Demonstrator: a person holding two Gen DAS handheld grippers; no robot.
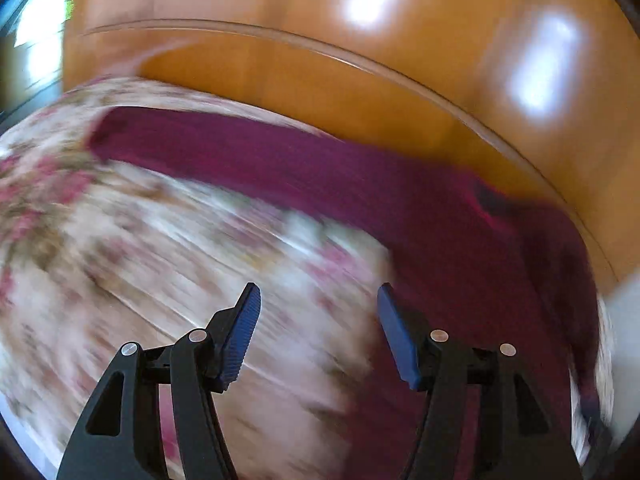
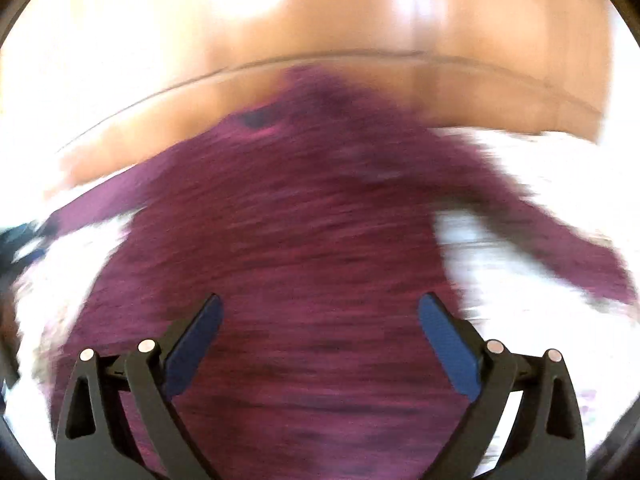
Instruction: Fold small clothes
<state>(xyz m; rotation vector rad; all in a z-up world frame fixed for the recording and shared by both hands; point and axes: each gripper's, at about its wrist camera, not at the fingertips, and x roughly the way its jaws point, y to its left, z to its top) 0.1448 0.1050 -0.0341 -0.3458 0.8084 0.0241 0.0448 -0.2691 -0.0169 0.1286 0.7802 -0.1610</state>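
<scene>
Sweater [image 2: 304, 240], a dark magenta knit, lies spread on a floral cloth [image 1: 132, 248] that covers the near part of a glossy wooden tabletop [image 1: 360, 80]. Both views are heavily smeared, so fine detail of the knit and the cloth pattern cannot be read.

In the right wrist view the sweater's body fills the middle, with one sleeve running off toward the right edge and its upper part reaching onto the bare wood beyond the cloth. A dark patch sits near the sweater's far end; whether it is a neck opening or a label I cannot tell.

In the left wrist view the sweater runs as a long band from upper left to lower right, along the cloth's far edge.

Left hand-held gripper [image 1: 318, 312] is released, its blue pads apart with nothing between them, above the cloth just beside the sweater's near edge. Right hand-held gripper [image 2: 320, 320] is also released, spread wide over the sweater's body, and nothing shows between its pads.
</scene>
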